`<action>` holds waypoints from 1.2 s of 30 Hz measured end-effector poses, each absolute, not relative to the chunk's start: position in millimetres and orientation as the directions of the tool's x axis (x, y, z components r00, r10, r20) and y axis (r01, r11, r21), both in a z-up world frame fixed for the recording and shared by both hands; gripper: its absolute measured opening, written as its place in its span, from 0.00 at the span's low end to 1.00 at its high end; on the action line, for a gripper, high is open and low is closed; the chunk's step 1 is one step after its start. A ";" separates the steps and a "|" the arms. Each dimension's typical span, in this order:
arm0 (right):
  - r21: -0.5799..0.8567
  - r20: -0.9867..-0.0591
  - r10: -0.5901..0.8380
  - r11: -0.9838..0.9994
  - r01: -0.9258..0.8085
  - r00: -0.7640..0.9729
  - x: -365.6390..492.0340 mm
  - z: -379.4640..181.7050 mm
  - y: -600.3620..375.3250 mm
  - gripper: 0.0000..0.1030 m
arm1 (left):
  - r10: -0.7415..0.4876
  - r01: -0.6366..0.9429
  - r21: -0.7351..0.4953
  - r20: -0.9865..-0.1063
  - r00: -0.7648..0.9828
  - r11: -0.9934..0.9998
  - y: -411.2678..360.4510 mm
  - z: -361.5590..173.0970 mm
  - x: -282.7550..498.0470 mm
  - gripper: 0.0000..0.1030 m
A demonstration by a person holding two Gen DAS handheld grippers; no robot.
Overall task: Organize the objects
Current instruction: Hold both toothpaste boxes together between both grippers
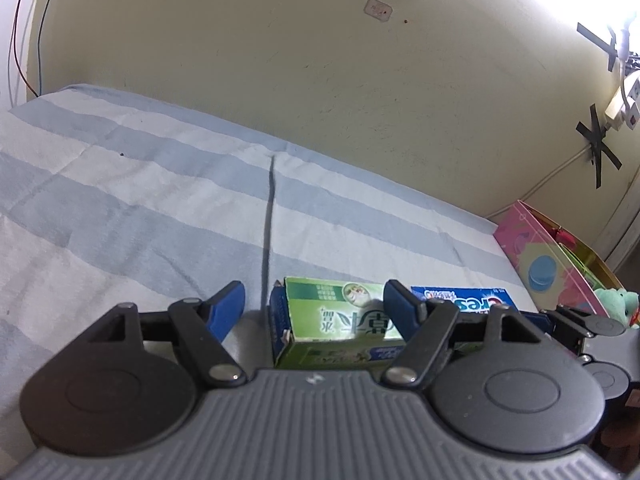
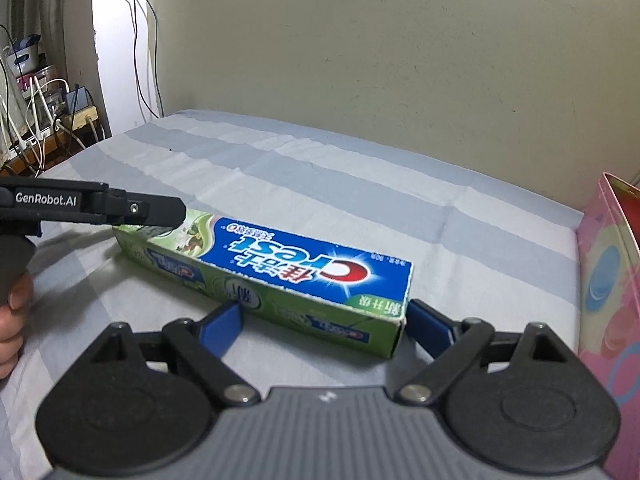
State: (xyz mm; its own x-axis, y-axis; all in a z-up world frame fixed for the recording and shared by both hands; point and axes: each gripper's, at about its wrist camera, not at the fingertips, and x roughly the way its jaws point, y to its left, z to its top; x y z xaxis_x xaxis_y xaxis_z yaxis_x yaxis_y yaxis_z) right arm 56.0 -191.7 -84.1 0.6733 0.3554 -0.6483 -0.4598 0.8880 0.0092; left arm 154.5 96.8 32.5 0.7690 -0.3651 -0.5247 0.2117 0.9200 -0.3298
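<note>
A green and blue Crest toothpaste box [image 2: 280, 276] lies flat on the striped bed sheet [image 2: 320, 184]. My right gripper [image 2: 324, 320] is open, its blue fingers on either side of the box's right end, close to it. My left gripper [image 1: 316, 310] is open over the box's left, green end [image 1: 340, 316]; that end sits between its blue fingers. The left gripper's black arm shows at the left of the right wrist view [image 2: 100, 208], over the box's far end. The right gripper's black body shows at the right edge of the left wrist view [image 1: 580, 328].
A pink patterned box [image 2: 612, 280] stands at the bed's right edge, also in the left wrist view [image 1: 540, 264]. A green plush toy [image 1: 618, 304] sits by it. A yellowish wall [image 1: 320, 80] backs the bed. Cables and a power strip [image 2: 52, 128] are at far left.
</note>
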 end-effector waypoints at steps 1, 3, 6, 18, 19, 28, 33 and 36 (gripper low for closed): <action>0.009 -0.648 0.355 0.888 -0.459 0.673 56.1 -84.0 -191.8 0.88 | -0.366 0.212 -0.330 -0.525 0.769 0.920 97.1 32.5 154.7 0.76; 0.009 -0.649 0.354 0.888 -0.459 0.674 57.4 -85.1 -190.0 0.88 | -0.366 0.212 -0.331 -0.525 0.768 0.919 97.5 32.3 154.4 0.76; 0.010 -0.649 0.354 0.889 -0.457 0.674 57.5 -84.8 -189.8 0.89 | -0.366 0.212 -0.331 -0.525 0.769 0.920 97.4 32.3 154.3 0.76; 0.005 -0.650 0.350 0.890 -0.456 0.675 59.4 -85.4 -187.8 0.90 | -0.372 0.217 -0.334 -0.524 0.766 0.917 96.1 32.2 154.4 0.76; 0.002 -0.649 0.349 0.890 -0.457 0.676 59.3 -85.8 -187.8 0.90 | -0.373 0.219 -0.333 -0.524 0.766 0.917 96.1 32.0 154.0 0.76; -0.010 -0.637 0.315 0.909 -0.416 0.704 46.1 -86.1 -182.9 0.81 | -0.396 0.245 -0.336 -0.524 0.754 0.910 93.8 30.8 150.9 0.75; 0.001 -0.630 0.300 0.922 -0.386 0.717 30.8 -86.0 -187.0 0.75 | -0.401 0.259 -0.325 -0.524 0.751 0.910 90.4 32.1 144.4 0.75; 0.014 -0.629 0.304 0.925 -0.381 0.716 15.1 -85.6 -195.3 0.75 | -0.402 0.257 -0.327 -0.535 0.743 0.909 87.3 34.7 132.6 0.75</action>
